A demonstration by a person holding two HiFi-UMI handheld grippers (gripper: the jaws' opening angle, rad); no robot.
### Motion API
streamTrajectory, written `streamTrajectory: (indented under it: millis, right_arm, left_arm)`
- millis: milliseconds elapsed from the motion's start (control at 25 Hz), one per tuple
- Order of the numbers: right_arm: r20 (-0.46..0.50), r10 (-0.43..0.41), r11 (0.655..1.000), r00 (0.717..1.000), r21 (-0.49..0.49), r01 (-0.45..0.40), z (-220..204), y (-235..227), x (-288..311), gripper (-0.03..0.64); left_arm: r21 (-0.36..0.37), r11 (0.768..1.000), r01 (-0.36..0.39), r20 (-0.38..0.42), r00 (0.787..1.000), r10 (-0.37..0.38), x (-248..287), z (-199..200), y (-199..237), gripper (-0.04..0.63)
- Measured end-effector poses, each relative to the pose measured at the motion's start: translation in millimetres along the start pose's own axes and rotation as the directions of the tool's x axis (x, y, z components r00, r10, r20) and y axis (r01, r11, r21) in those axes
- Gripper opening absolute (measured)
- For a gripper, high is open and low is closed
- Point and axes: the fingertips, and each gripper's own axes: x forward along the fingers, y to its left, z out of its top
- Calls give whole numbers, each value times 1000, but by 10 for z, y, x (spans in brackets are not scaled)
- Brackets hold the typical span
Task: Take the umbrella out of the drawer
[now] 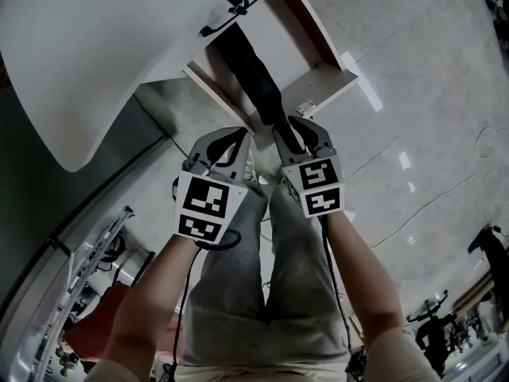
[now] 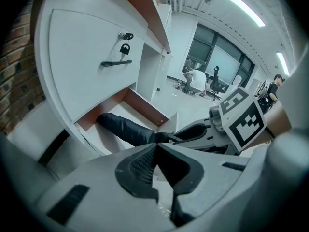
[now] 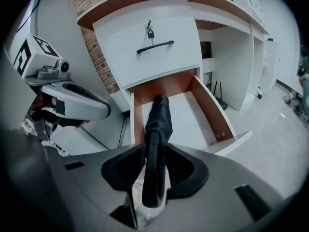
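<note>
Gripping the black plastic handle (image 3: 153, 178) of the black folded fabric umbrella (image 3: 159, 117) with the right gripper (image 3: 155, 146), jaws closed against both sides of it. Holding the left gripper (image 2: 156, 145) just beside the right one, jaws pressed together on nothing. Standing over both, legs in grey trousers (image 1: 262, 285). Judge the grasp as made and the extraction as not yet done: lies with most of its length on the bottom of the open white drawer with red-brown inner walls (image 3: 211, 111), handle end projecting over the front edge. Left to do, by judgement: draw the umbrella out along its own length until clear of the front edge. Note nothing else inside the drawer and nothing across its mouth. Treat as the likely obstruction the closed white upper drawer front (image 3: 145, 66), directly above the open drawer, carrying a black bar handle (image 3: 154, 46) and a small hanging lock (image 3: 150, 33); avoid a steep lift before the tip has passed beneath it. Note also the curved white desk top (image 1: 79, 62) overhanging the rear of the drawer, and the red brick wall (image 3: 96, 57) to one side. Farther off, across pale glossy floor (image 1: 413, 134), observe black office chairs (image 2: 215, 83) and a seated person in white (image 2: 197, 77), well apart from the work.
</note>
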Motion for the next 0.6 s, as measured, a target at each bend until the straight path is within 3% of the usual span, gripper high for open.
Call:
streamTrajectory:
  millis: [600]
  right_arm:
    - [88,-70,997,994,-27,73,29,-30,107,26]
  left_arm:
    - [-18,1000,4,-5,1000,-4,62,-107,51,8]
